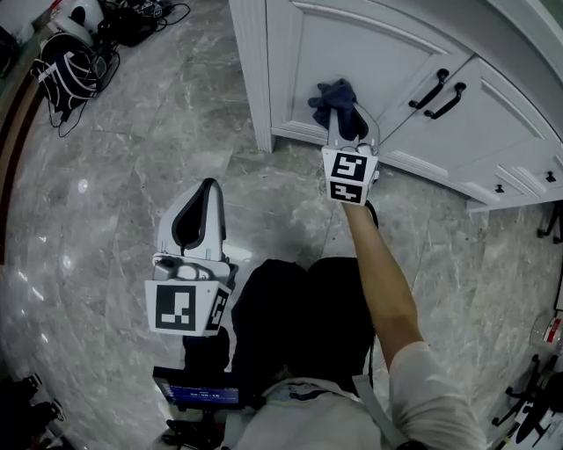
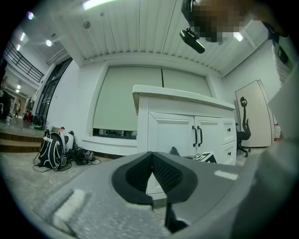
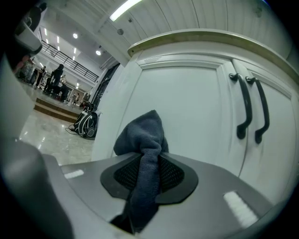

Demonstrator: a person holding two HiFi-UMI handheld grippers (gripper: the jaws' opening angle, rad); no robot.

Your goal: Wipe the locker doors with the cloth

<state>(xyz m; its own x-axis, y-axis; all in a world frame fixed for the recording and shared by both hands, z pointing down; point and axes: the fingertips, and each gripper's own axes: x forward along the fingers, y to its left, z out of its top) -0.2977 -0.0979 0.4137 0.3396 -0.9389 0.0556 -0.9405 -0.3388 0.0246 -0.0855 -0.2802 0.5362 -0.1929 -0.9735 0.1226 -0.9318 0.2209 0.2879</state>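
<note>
Floor: glossy grey marble tiles point(image 1: 132, 176), with bright light reflections.
Ceiling: white slatted panels point(image 2: 140, 28) with a strip light point(image 3: 126, 8).
Window: wide, pale blinds point(image 2: 131, 100) drawn.
Furniture: black office chair point(image 2: 243, 135) near the right wall.
Clutter: backpack point(image 2: 51, 151) and cables point(image 2: 84, 156) on the floor.

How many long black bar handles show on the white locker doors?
2. One handle is on the door in front of the cloth, the other handle right beside it on the neighbouring door. More may lie out of frame.
</note>
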